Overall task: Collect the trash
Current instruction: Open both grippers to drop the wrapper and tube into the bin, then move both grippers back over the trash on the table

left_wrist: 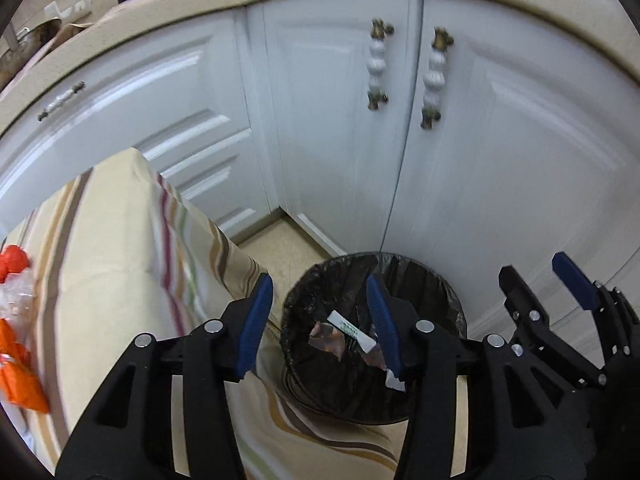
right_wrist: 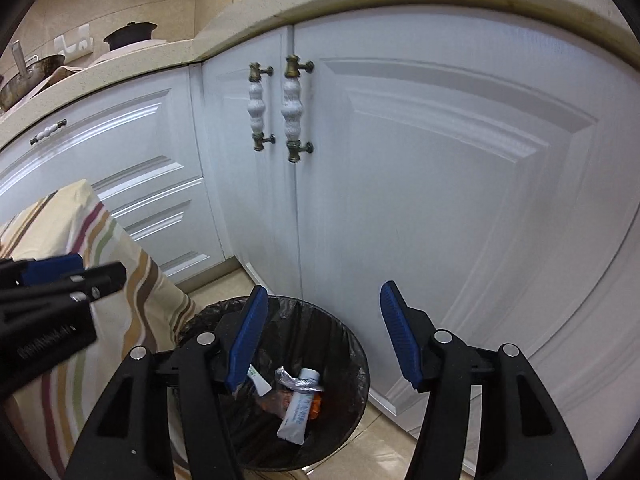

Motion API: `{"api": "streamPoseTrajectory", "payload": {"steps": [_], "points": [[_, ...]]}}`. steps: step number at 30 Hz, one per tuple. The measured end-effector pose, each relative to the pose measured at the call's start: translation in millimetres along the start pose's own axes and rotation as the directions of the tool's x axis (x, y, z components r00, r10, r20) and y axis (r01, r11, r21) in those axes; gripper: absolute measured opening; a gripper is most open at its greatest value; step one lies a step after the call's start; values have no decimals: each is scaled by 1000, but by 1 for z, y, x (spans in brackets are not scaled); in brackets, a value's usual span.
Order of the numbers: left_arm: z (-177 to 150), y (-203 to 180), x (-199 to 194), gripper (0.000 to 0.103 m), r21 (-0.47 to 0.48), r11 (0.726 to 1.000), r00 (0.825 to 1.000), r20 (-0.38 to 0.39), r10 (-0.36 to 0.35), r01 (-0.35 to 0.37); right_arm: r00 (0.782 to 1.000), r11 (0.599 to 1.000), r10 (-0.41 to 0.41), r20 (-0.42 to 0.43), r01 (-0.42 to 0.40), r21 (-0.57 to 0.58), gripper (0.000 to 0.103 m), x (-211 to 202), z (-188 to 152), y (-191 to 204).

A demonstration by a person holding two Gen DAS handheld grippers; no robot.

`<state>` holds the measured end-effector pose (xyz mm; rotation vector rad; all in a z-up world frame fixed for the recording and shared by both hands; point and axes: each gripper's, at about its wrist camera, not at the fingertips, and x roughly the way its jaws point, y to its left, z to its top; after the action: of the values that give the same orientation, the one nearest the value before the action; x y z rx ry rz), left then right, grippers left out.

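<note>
We see glossy white panelled cabinet doors (right_wrist: 420,184) filling most of both views, under a beige speckled stone countertop edge (right_wrist: 360,0). Two upright white ceramic handles with bronze ends (right_wrist: 291,108) sit side by side where two doors meet, and a smaller matching handle (right_wrist: 48,131) lies level on a white drawer front (right_wrist: 104,136) to the left. On the counter we make out a dark lidded pot (right_wrist: 130,34) and a metal pan (right_wrist: 30,76). A cream cloth with coloured stripes (left_wrist: 120,248) drapes low on the left above the pale tiled floor (left_wrist: 280,248).
</note>
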<state>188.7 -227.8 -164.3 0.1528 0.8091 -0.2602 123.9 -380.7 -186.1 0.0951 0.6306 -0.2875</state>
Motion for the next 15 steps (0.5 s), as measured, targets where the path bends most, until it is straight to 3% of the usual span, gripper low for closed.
{"api": "streamPoseTrajectory", "payload": {"steps": [10,15], "points": [[-8,67,-84,51,-90,996,995,94,22,-13,993,993,110,34,-109,-33,58,-56,11,51],[-34,109,-122,56,-95,993,990,111,83,-72,979,978,198,51,-194,-78,58,-84,13,93]]}}
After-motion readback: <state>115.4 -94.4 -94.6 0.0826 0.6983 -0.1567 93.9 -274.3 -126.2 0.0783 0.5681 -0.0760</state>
